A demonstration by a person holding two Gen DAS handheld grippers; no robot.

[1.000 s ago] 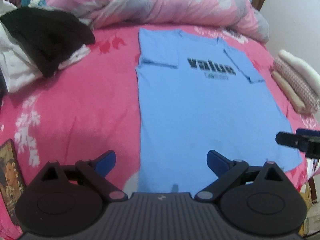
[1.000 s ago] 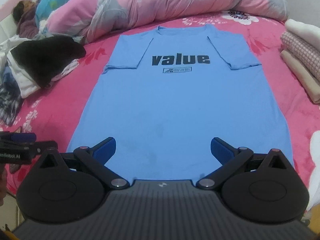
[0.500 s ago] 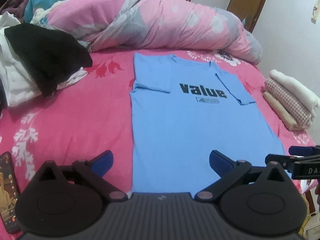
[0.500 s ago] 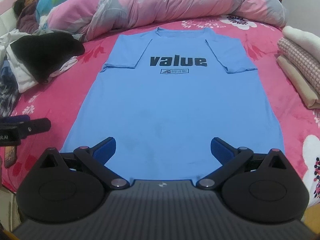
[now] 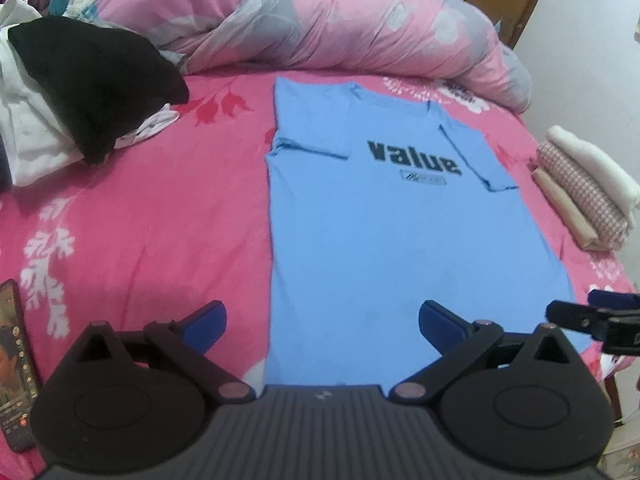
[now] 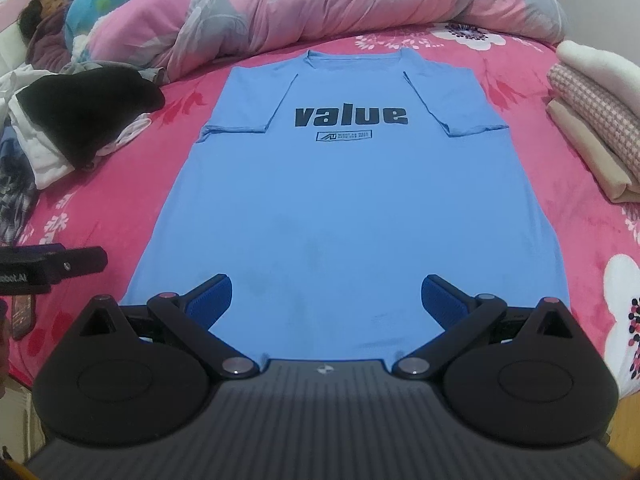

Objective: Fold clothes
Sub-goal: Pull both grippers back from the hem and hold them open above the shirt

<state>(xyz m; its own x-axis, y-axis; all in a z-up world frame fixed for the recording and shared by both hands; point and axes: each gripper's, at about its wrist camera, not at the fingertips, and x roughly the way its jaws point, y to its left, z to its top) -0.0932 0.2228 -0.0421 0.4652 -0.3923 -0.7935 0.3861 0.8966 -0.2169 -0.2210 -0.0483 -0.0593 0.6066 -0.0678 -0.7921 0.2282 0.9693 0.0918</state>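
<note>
A light blue T-shirt [image 5: 392,232] [image 6: 348,192] printed "value" lies flat, face up, on the pink floral bed, collar far, hem near me, both sleeves folded inward. My left gripper [image 5: 320,320] hovers open over the shirt's near-left hem edge, holding nothing. My right gripper [image 6: 326,298] hovers open above the middle of the hem, also empty. The right gripper's tip [image 5: 588,318] shows at the right edge of the left wrist view; the left gripper's tip [image 6: 60,266] shows at the left edge of the right wrist view.
A pile of black and white clothes [image 5: 80,84] [image 6: 80,120] lies at the left. A rolled pink quilt [image 5: 340,20] [image 6: 320,0] runs along the back. Folded clothes [image 5: 584,184] [image 6: 592,120] are stacked at the right. A phone [image 5: 14,364] rests at the near-left edge.
Both grippers drew back and rose slightly, then the left one eased forward again; the shirt has not moved. Both stay open.
</note>
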